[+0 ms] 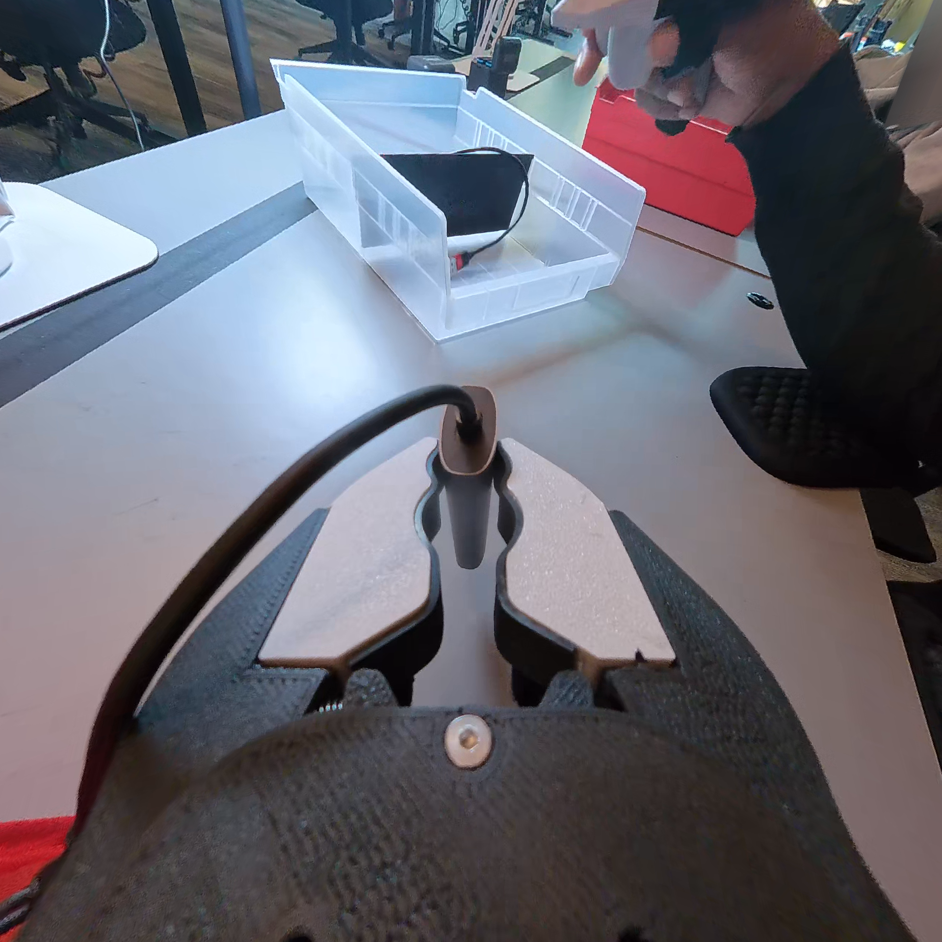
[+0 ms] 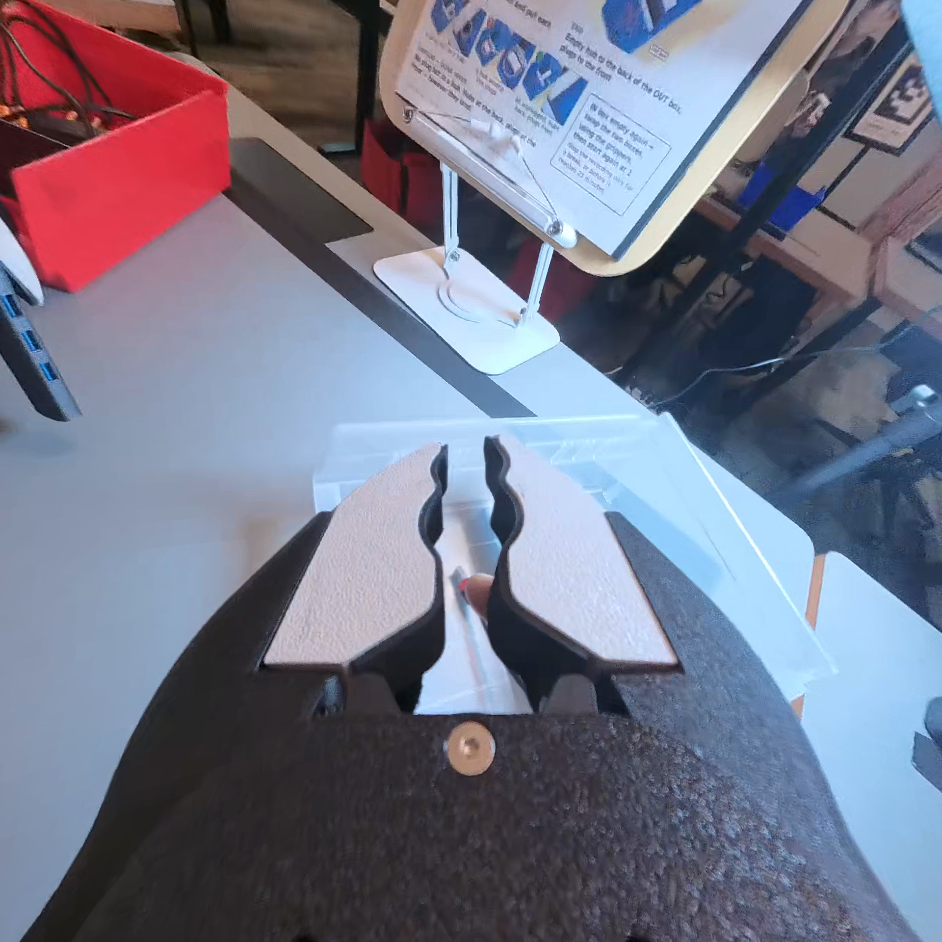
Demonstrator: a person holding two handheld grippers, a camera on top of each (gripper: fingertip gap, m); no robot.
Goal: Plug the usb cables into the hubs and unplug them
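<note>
My left gripper is shut on a dark grey usb hub, which stands upright between the fingertips above the table. The hub's black cable arcs left and back past the gripper. The same hub shows at the left edge of the right wrist view, with blue ports. My right gripper is open and empty, hovering over the clear bin. A usb plug with a red collar lies in the bin below its fingers. That plug and its black cable also show in the left wrist view.
The clear bin holds a black pad. A red bin with cables stands behind it. A white stand carries an instruction sheet. A person's sleeved arm and a black chair are on the right. My hands' fingertips stand some 25 centimeters from each other.
</note>
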